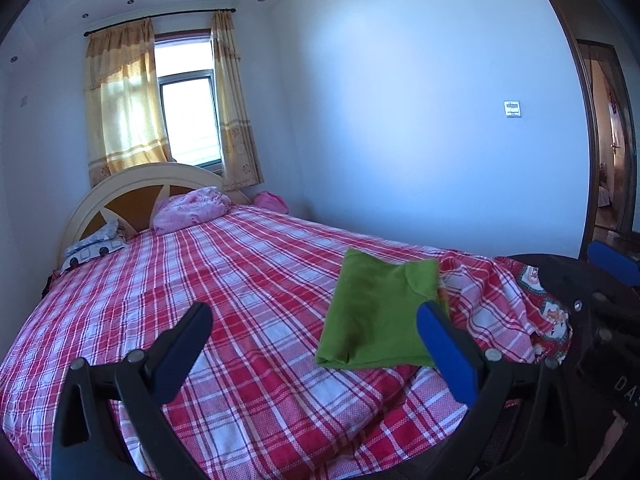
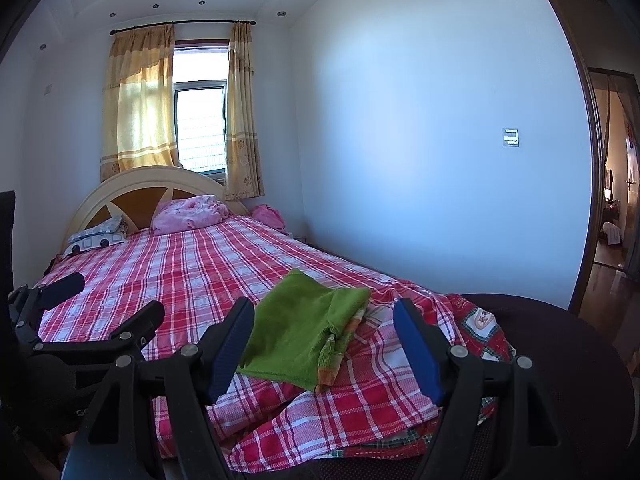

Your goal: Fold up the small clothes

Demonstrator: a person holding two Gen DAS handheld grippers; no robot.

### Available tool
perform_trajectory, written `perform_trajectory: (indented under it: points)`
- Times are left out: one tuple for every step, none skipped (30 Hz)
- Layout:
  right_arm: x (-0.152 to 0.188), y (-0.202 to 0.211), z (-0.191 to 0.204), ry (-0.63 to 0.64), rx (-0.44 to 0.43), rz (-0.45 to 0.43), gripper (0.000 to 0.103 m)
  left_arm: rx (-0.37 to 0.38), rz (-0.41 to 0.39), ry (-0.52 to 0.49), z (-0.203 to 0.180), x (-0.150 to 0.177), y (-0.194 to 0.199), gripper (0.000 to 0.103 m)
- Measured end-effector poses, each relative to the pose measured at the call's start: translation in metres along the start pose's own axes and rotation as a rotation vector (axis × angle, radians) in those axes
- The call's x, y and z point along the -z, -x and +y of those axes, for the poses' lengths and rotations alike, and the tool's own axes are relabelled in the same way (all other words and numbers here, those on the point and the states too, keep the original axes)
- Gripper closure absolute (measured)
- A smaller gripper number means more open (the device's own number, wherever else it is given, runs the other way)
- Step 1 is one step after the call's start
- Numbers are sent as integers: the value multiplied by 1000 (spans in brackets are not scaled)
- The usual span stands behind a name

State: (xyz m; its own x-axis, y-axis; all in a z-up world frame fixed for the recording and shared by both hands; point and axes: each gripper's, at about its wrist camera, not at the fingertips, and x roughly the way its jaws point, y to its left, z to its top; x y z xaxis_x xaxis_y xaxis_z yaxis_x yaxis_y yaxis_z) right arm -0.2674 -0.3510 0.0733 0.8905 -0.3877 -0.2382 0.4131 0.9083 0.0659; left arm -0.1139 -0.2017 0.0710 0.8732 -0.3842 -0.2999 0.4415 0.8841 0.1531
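Green cloth, folded into a rough rectangle, is the item we record first: the green garment (image 1: 376, 316) lies on the bed (image 1: 224, 280) near its foot corner, resting on the red-and-white plaid sheet (image 1: 256, 396). From the right wrist view we note an orange-patterned layer showing at the garment's near right edge, and the plaid sheet is rumpled and bunched just beside it toward the corner. We find the left gripper (image 1: 316, 336) held low above the sheet with its jaws released and spread wide; nothing lies between them, though the blue pad of its right finger overlaps the garment's near right corner in the left wrist view, and we cannot tell whether it touches. The right gripper (image 2: 324, 332) likewise stands with jaws apart and empty, the garment lying ahead of and between its fingers without being pressed. In the right wrist view the left gripper appears at the left margin, beside the right one. At the head of the bed we observe a cream and brown headboard (image 1: 136, 192), a pink pillow (image 1: 192, 208) and a pale patterned pillow (image 1: 96, 246). Behind it stand a window (image 1: 188, 116) with yellow curtains (image 1: 124, 104). A switch plate (image 1: 512, 109) sits on the plain white wall, and an open doorway (image 2: 612, 184) lies at the right.
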Motion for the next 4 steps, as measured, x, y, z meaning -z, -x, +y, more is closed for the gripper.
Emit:
perform_trajectory:
  points:
    - [0, -1, -1, -1, -2, 4, 30, -2, 2, -2, 0, 1, 0, 0]
    - [0, -2, -1, -3, -3, 7, 30, -4, 5, -4, 0, 1, -1, 0]
    - [0, -3, -2, -4, -3, 9, 30, -2, 7, -4, 0, 1, -1, 0]
    - [0, -3, -2, -5, -3, 10, 30, 0, 9, -4, 1, 1, -1, 0]
